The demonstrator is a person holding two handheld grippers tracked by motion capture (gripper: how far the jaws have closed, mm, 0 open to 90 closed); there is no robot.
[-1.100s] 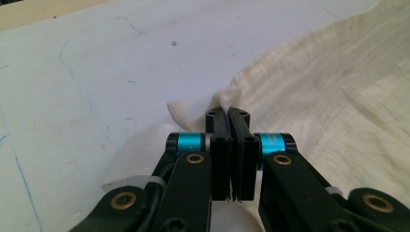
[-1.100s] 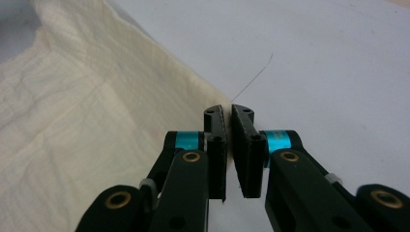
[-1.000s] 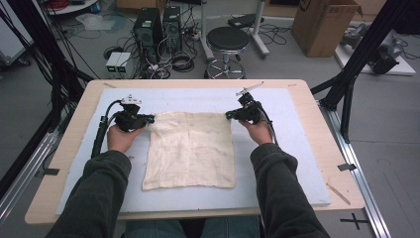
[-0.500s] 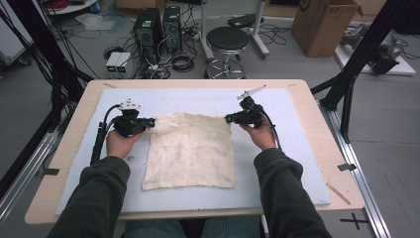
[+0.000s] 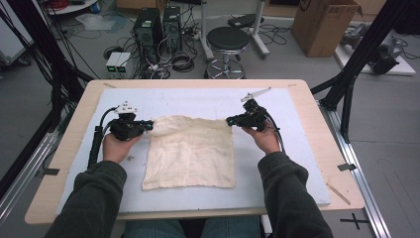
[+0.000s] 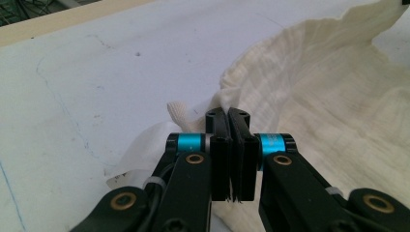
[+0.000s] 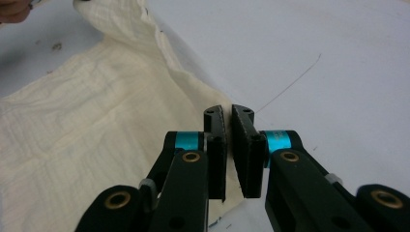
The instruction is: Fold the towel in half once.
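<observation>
White mat [image 5: 198, 101], cream cloth [image 5: 190, 153] far corners pinched in left claw [image 5: 148, 125], right claw [image 5: 231, 120]

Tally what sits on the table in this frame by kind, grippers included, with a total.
Cream cloth: 1
White mat under the cloth: 1
Grippers: 2, the left gripper and the right gripper, each shut on a far corner of the cloth
Thin wooden stick by the table's right edge: 1
Total: 5
</observation>
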